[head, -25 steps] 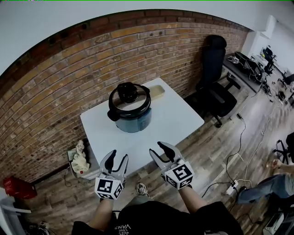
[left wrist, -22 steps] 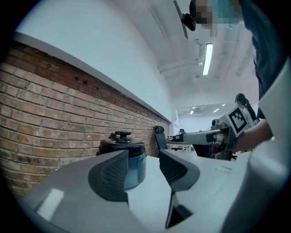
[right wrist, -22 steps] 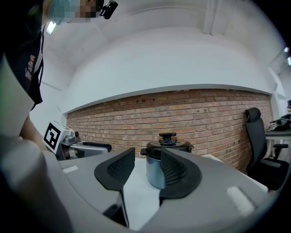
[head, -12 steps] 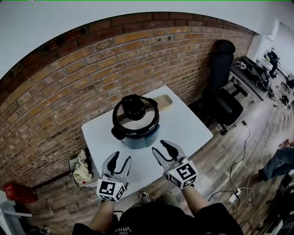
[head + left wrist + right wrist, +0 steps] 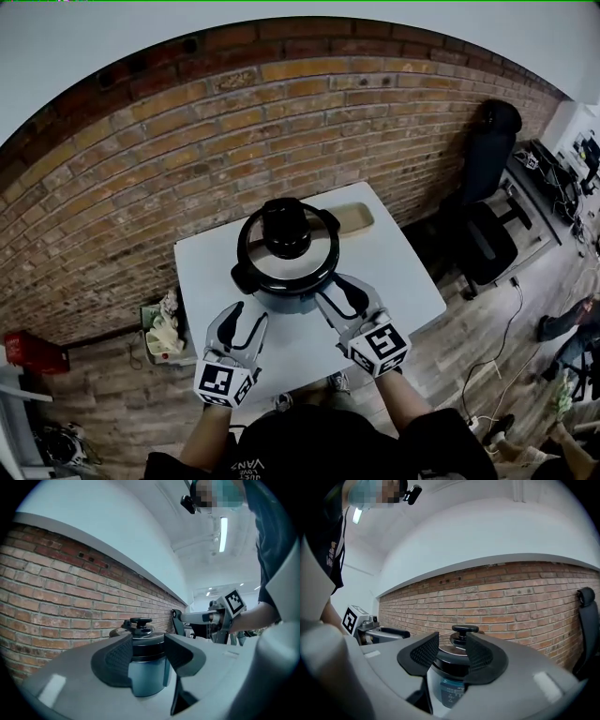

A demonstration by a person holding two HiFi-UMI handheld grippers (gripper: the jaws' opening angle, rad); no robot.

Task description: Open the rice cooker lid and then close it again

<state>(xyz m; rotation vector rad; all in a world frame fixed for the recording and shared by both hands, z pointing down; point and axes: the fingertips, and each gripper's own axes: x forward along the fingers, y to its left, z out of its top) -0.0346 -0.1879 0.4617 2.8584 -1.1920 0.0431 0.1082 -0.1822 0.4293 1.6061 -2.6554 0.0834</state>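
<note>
The left tongs are hovering above the near edge of the tabletop. They are pointing level at the rice cooker, with their jaws standing apart and nothing pressed between the pads. The cooker's blue body is only showing through the gap, farther off. Held low and to the side like this, they are likely waiting to steady the pot rather than lift anything.

The cooker is sitting in the middle of the tabletop. Its glass lid is lying flat and closed, and the black knob is standing upright at the centre, so the opening step is not yet done.

The right tongs are hanging just beside the cooker's front right rim. They are also level, with jaws about half apart and holding nothing. In the right gripper view the knob is lining up in the gap, which suggests this hand is meant to take it.

A beige tray is resting behind the cooker, out of the way.
</note>
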